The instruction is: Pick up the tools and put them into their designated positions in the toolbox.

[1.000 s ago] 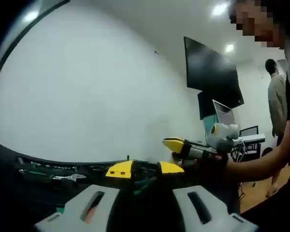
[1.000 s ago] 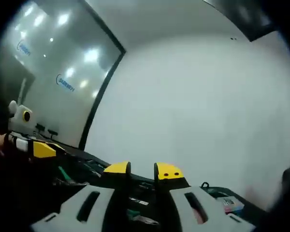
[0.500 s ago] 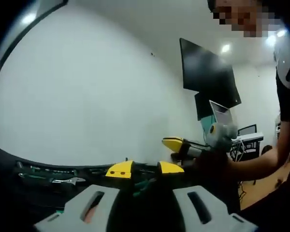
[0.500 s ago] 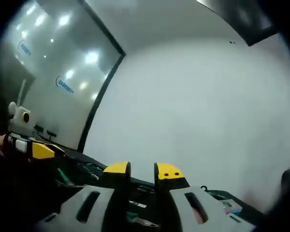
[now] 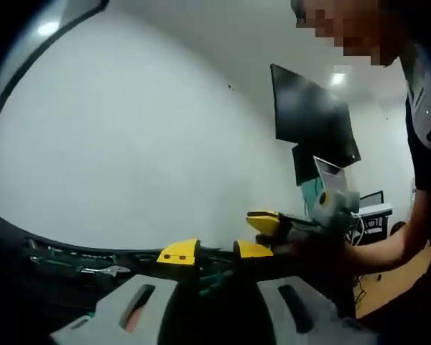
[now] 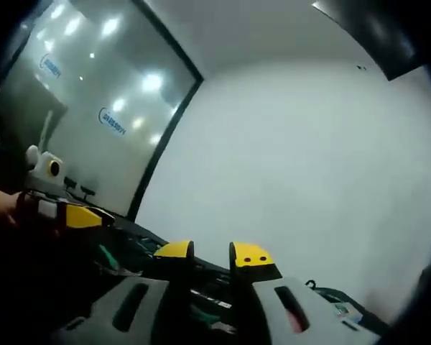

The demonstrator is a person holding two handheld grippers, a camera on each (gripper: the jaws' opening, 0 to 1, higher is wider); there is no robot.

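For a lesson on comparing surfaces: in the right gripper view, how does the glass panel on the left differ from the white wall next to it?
The glass panel is dark and greyish; the white wall is pale. The glass panel mirrors bright ceiling lights; the white wall shows no reflections. The glass panel bears small blue logos; the white wall is almost plain. Both stand upright and meet at a dark frame.

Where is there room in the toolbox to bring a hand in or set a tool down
The toolbox looks crowded: a wrench and green-handled tools fill its slots. A free slot cannot be made out. The open way in is from above, in front of the white wall, between the left gripper and the right gripper.
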